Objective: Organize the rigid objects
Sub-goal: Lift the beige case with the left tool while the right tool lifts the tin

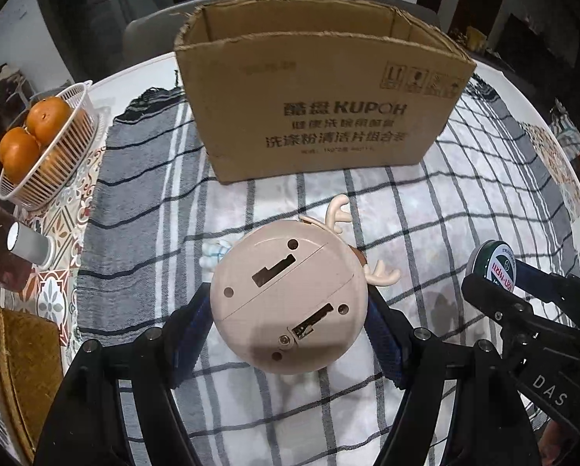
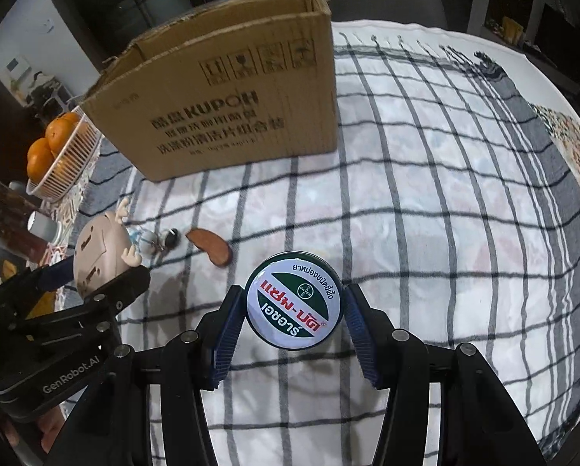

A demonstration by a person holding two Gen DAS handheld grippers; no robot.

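Clamped in left gripper (image 1: 290,303), low-mid of left view: round, smooth beige plastic deer toy (image 1: 290,295) w/ small antlers, flat bottom w/ slots & screw holes facing up, lifted off soft checked cloth (image 1: 328,419). Pinched by blue ribbed pads of right gripper (image 2: 293,310), low-mid of right view: shiny round green & white tin (image 2: 293,305), also up off cloth. Open brown cardboard box (image 1: 321,116) w/ torn rim at top-mid; white slatted plastic basket (image 1: 53,163) w/ oranges (image 1: 33,132) upper left; curved brown wood piece (image 2: 210,250) flat on cloth, mid-left in right view.
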